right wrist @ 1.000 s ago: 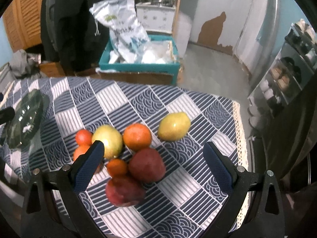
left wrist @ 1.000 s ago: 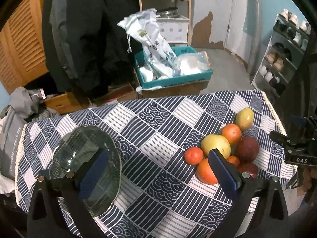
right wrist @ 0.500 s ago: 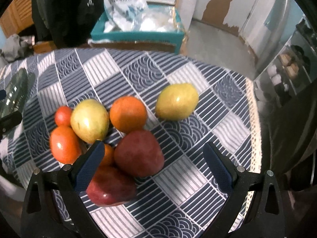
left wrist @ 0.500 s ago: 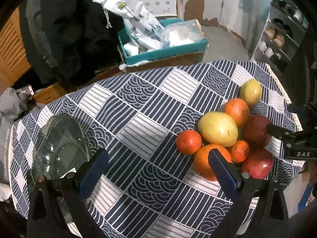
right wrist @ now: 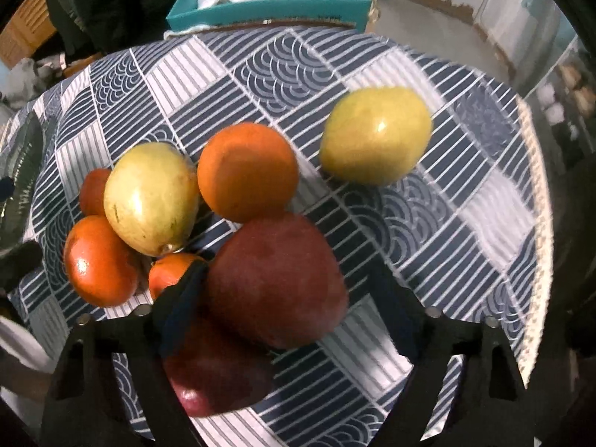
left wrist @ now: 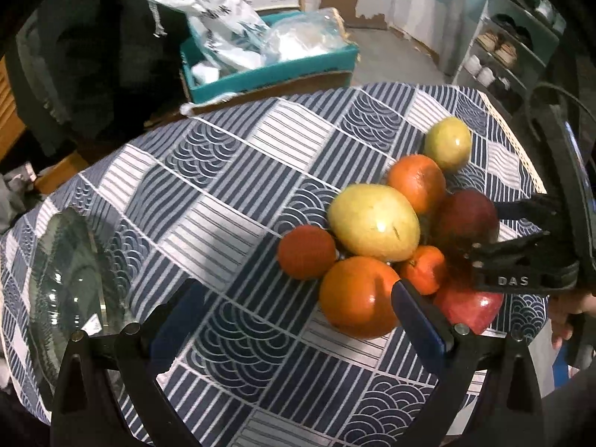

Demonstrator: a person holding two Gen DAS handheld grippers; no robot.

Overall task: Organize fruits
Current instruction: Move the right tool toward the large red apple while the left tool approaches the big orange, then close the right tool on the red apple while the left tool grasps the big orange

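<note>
Several fruits lie in a cluster on the patterned tablecloth (left wrist: pixel 231 186): a yellow mango (left wrist: pixel 373 222), oranges (left wrist: pixel 359 296), a small tangerine (left wrist: pixel 424 269), dark red apples (right wrist: pixel 277 283) and a yellow-green fruit set apart (right wrist: pixel 376 134). A glass bowl (left wrist: pixel 63 279) sits at the table's left. My left gripper (left wrist: pixel 294 316) is open, its right finger beside the big orange. My right gripper (right wrist: pixel 288 309) is open, its fingers on either side of a red apple without touching it; it also shows in the left wrist view (left wrist: pixel 521 238).
A teal crate (left wrist: pixel 268 70) with plastic bags stands on the floor beyond the table. Dark coats hang at the back left. A shoe rack (left wrist: pixel 517 48) is at the right. The table's lace edge (right wrist: pixel 536 223) runs close to the fruits on the right.
Both grippers have moved down and forward toward the fruit cluster. The right gripper now straddles a red apple. No fruit has moved.
</note>
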